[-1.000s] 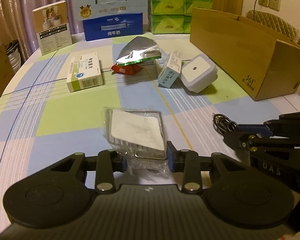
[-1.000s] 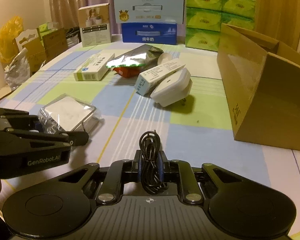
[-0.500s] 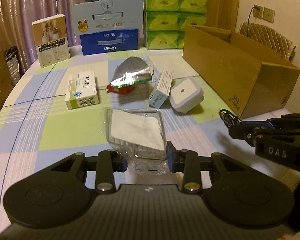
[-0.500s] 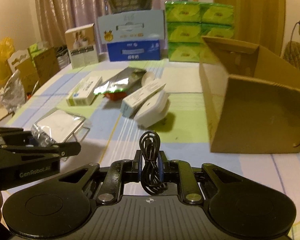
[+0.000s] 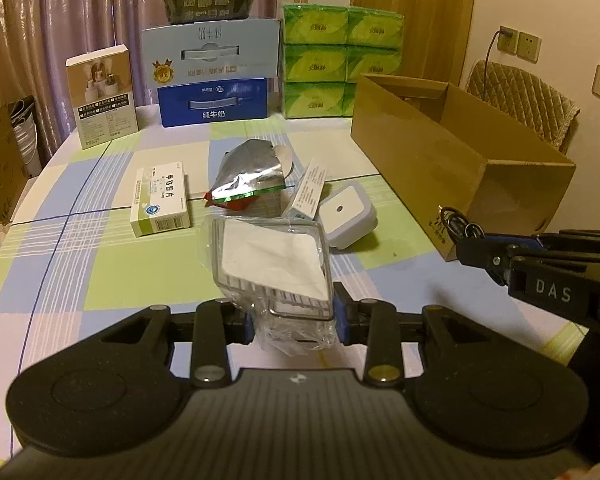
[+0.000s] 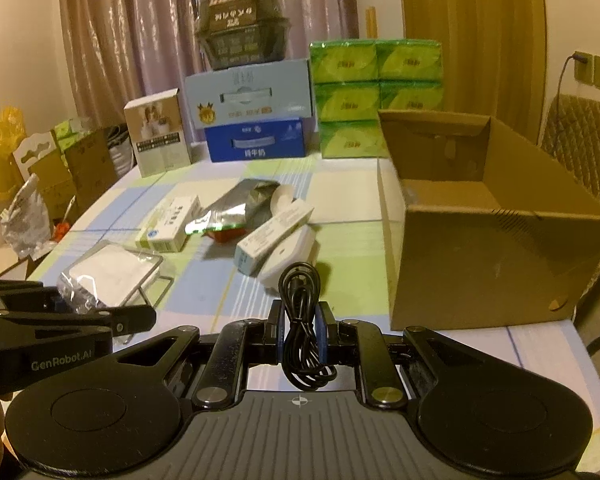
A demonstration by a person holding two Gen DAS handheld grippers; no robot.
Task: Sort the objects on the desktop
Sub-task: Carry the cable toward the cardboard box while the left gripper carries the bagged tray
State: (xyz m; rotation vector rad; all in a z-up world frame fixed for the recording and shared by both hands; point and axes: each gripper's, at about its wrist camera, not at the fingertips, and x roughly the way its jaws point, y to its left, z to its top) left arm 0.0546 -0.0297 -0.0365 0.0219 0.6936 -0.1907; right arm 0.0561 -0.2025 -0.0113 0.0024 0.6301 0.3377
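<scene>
Checked cloth covers the table [image 5: 80, 264]. Its largest item, the carton [image 6: 480, 240], stands open-topped at the right edge and serves as landmark. Left of the carton lie a foil bag [image 5: 248, 176], a medicine box [image 5: 162, 200], a slim box [image 5: 308, 192] and a white plug [image 5: 346, 216], clustered together. Nearer than these, the left gripper [image 5: 294, 320] is clamped on a plastic-wrapped packet [image 5: 272, 264], raised off the cloth. Just before the carton's near wall, the right gripper [image 6: 300, 336] pinches a coiled black cable [image 6: 300, 320].
</scene>
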